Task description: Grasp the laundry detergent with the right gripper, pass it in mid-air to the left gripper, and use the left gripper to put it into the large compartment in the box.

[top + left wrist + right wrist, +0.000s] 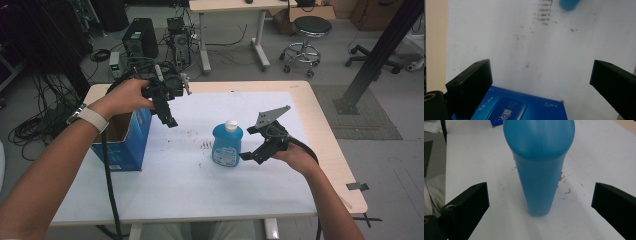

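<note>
A blue bottle with a white cap stands upright mid-table. My right gripper is just to its right, open, with its jaws pointing at the bottle. In the right gripper view the bottle stands between and slightly beyond the jaws of the right gripper, and neither jaw touches it. An open blue carton stands at the table's left. My left gripper hovers above its right side, open and empty. In the left gripper view the carton's top lies below the left gripper, and the bottle sits far off.
A white mat covers most of the beige table and has small dark marks near the bottle. Computer towers, cables and a stool stand on the floor beyond. A black post rises at right.
</note>
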The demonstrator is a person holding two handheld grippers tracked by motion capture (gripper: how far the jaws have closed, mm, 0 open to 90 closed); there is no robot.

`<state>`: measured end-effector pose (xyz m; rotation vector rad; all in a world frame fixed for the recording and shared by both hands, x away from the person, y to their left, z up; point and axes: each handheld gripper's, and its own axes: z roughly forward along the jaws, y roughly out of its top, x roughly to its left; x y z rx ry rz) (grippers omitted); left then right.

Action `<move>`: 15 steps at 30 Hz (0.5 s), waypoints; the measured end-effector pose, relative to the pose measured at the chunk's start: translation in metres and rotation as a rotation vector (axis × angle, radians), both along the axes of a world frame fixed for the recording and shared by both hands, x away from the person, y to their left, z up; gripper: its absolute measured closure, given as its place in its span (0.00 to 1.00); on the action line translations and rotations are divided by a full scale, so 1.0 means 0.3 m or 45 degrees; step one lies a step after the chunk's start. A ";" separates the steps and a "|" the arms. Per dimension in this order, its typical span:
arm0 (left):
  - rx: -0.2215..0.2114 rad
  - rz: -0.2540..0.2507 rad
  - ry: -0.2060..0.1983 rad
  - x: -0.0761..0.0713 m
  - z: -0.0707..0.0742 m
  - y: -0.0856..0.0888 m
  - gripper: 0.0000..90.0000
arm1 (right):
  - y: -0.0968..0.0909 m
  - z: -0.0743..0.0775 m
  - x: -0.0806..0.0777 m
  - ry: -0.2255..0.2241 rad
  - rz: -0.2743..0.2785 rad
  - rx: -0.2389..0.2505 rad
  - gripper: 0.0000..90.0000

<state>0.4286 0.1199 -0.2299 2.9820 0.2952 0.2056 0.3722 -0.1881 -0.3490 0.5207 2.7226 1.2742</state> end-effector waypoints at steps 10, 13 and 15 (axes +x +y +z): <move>0.002 -0.003 0.003 0.001 -0.001 -0.005 0.05 | 0.001 -0.019 -0.005 -0.002 -0.009 0.042 0.01; 0.006 -0.004 0.000 0.001 -0.001 -0.005 0.05 | 0.005 -0.021 -0.005 -0.013 -0.013 0.045 0.01; 0.006 -0.001 0.001 0.000 -0.002 -0.005 0.05 | 0.006 -0.021 -0.005 -0.014 -0.016 0.046 0.01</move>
